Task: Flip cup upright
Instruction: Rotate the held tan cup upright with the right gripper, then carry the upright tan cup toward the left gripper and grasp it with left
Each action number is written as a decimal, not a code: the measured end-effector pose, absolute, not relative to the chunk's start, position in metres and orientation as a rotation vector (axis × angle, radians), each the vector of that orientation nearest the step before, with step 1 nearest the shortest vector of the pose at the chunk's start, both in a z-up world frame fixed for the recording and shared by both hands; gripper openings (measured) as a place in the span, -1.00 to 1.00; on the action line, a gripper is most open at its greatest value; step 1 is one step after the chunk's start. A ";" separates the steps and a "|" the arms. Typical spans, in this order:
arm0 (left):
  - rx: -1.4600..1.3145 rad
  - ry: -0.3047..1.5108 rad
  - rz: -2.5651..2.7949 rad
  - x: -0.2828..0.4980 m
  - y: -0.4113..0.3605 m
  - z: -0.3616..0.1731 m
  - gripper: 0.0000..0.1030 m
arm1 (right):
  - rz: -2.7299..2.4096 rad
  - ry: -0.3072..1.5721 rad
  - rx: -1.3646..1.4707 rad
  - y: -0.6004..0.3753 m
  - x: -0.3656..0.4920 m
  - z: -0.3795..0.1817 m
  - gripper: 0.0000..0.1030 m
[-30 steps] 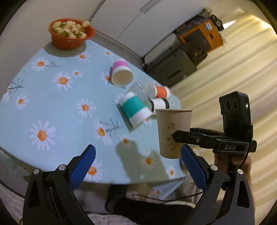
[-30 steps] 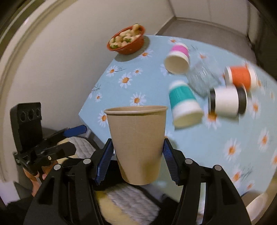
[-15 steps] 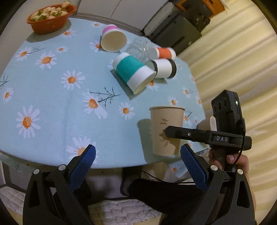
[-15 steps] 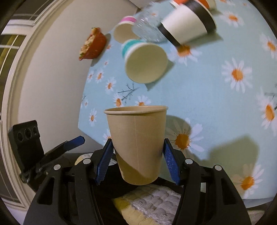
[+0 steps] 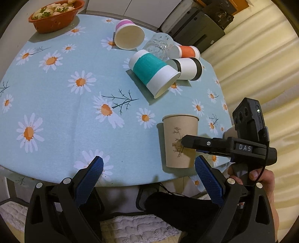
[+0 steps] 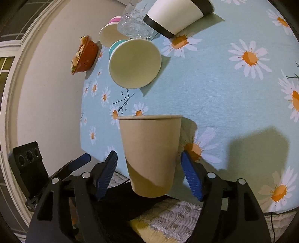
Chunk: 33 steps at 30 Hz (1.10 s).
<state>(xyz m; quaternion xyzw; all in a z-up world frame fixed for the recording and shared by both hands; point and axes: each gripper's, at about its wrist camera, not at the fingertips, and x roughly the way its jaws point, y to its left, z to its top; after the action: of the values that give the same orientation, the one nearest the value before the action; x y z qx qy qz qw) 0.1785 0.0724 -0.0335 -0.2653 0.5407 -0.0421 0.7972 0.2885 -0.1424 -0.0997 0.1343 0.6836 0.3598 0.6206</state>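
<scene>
A plain brown paper cup (image 5: 179,142) stands upright on the daisy tablecloth (image 5: 61,104) near the table's front right edge. In the right wrist view the cup (image 6: 149,153) stands between the blue pads of my right gripper (image 6: 149,168), which is open with a gap on each side. In the left wrist view the right gripper's finger (image 5: 188,142) reaches across the cup's side. My left gripper (image 5: 149,173) is open and empty, off the table's front edge, left of the cup.
Several cups lie on their sides at the back: teal (image 5: 153,72), pink (image 5: 129,36), black-banded (image 5: 186,68), orange (image 5: 186,51). A clear glass (image 5: 158,45) lies among them. An orange bowl of food (image 5: 54,16) stands far left.
The brown cup came down from above the table edge onto the cloth. The right gripper's pads then opened away from its sides. The left gripper moved nearer the table.
</scene>
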 end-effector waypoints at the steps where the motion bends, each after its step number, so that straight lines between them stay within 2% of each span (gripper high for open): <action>1: -0.568 1.161 -0.089 0.177 0.072 -0.033 0.85 | 0.825 1.568 0.300 -0.143 0.288 -0.098 0.36; 16: -0.540 1.162 -0.073 0.177 0.069 -0.022 0.85 | 0.846 1.542 0.337 -0.172 0.283 -0.076 0.36; 26: -0.497 1.214 -0.088 0.208 0.036 -0.022 0.85 | 0.897 1.394 0.317 -0.221 0.252 -0.034 0.36; 33: -0.447 1.267 -0.086 0.235 -0.001 -0.039 0.84 | 0.891 1.344 0.387 -0.267 0.236 -0.031 0.36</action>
<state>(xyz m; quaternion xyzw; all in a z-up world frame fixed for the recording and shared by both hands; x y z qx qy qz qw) 0.2353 -0.0012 -0.0386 -0.2070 0.5867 -0.0399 0.7819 0.2359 -0.2666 -0.0309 0.1721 0.5978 0.3960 0.6755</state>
